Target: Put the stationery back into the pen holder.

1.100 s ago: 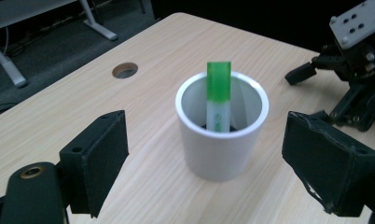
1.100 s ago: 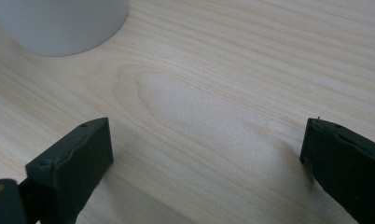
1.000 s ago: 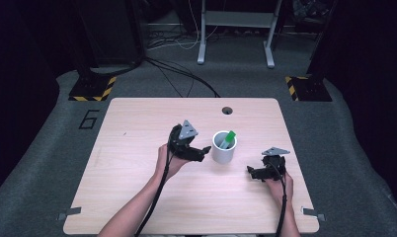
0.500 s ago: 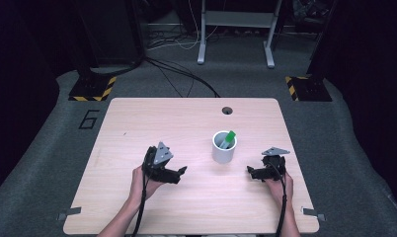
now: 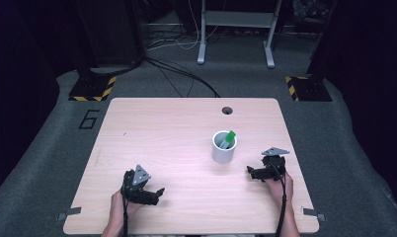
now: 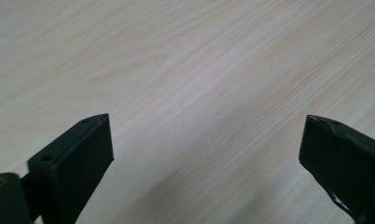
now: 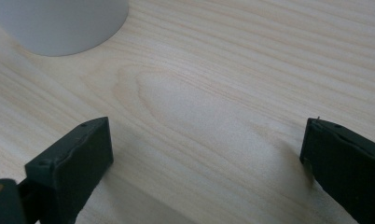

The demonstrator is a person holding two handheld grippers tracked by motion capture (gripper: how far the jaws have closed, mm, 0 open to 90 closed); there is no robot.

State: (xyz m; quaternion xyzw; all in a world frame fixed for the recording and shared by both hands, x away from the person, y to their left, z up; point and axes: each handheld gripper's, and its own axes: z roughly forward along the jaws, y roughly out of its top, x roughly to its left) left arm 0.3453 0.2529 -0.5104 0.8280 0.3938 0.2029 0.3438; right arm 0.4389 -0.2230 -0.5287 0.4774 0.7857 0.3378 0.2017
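Pale wood-grain table [image 5: 186, 128] carrying a white cylindrical cup [image 5: 223, 148], taken as the landmark. A green-capped object, probably a marker [image 5: 229, 138], stands tilted inside the cup, its cap leaning on the far right of the rim; the high view is too coarse to name it firmly.

Left gripper [image 5: 154, 193]: well to the near left of the cup, close to the table's near edge, held in the person's left hand [image 5: 118, 207]. Its jaws have just been opening and stand spread wide; in the left gripper view [image 6: 202, 140] bare tabletop lies between them, nothing gripped.

Right gripper [image 5: 252, 171]: just to the near right of the cup, apart from it, held in the right hand [image 5: 278, 186] and pointing towards the cup's side of the table. Its jaws are likewise spread with nothing between them; the right gripper view [image 7: 204, 142] shows the cup's white wall [image 7: 59, 23] ahead and to the upper left, clear of both jaws.
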